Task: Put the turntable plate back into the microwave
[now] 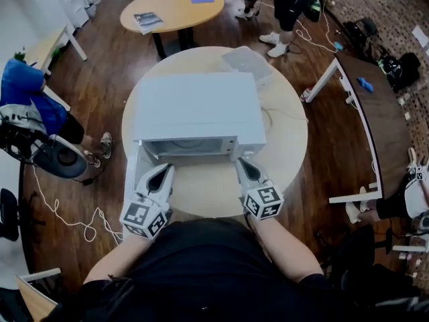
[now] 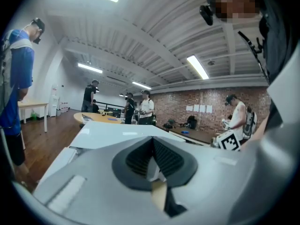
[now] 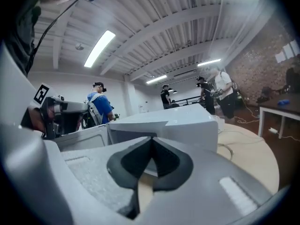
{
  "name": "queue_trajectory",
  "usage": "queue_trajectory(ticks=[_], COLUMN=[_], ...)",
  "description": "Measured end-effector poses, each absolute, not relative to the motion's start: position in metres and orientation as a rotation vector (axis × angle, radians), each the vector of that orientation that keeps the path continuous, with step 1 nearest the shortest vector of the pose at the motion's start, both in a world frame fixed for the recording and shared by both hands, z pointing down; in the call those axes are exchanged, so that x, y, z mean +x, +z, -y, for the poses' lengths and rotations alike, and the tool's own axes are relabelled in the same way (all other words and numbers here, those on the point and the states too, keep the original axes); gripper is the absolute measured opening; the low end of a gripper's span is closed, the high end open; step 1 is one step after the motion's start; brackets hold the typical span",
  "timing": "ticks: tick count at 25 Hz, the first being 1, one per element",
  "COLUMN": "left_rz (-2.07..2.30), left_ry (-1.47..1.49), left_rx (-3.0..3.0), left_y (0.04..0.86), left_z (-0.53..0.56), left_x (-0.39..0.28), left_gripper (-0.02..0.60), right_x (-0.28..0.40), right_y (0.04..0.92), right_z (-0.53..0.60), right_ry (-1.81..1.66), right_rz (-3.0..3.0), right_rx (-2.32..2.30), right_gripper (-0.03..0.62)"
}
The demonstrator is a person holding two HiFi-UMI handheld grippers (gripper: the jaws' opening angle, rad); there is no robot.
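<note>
Support: round table [image 1: 291, 146], light wood top, standing on a dark wooden floor [image 1: 100, 92].
Middle of top: white microwave [image 1: 194, 106], sitting flat, opening toward the near edge, door [image 1: 131, 176] swung out on the left.
Far edge, behind microwave: pale see-through item [image 1: 247, 62], kind unclear.
Right of microwave: thin cable [image 1: 276, 116] lying on the top.
</note>
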State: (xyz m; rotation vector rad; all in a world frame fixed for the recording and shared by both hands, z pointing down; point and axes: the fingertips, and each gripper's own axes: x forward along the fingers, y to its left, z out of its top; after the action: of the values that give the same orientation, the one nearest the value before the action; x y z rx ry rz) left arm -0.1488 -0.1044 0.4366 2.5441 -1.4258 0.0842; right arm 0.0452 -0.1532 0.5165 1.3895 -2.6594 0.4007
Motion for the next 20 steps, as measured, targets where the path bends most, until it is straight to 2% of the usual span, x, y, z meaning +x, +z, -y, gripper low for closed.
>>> queue_trajectory(ticks=[12,20], left_rz=[1.417,1.377], left_ry=[0.141,0.120], left_rx=[2.423,2.469], left_y=[0.486,0.484], left_z=[0.096,0.096], left_x=[-0.155,-0.155], left_gripper=[0.005,0.005], right_x=[0.075,0.077], right_y=[0.582,0.581], right_z=[0.108,0.105], right_ry=[0.596,0.612], right_rz=[2.489,2.472], right_rx=[1.498,1.573], right_gripper=[0.002,0.002])
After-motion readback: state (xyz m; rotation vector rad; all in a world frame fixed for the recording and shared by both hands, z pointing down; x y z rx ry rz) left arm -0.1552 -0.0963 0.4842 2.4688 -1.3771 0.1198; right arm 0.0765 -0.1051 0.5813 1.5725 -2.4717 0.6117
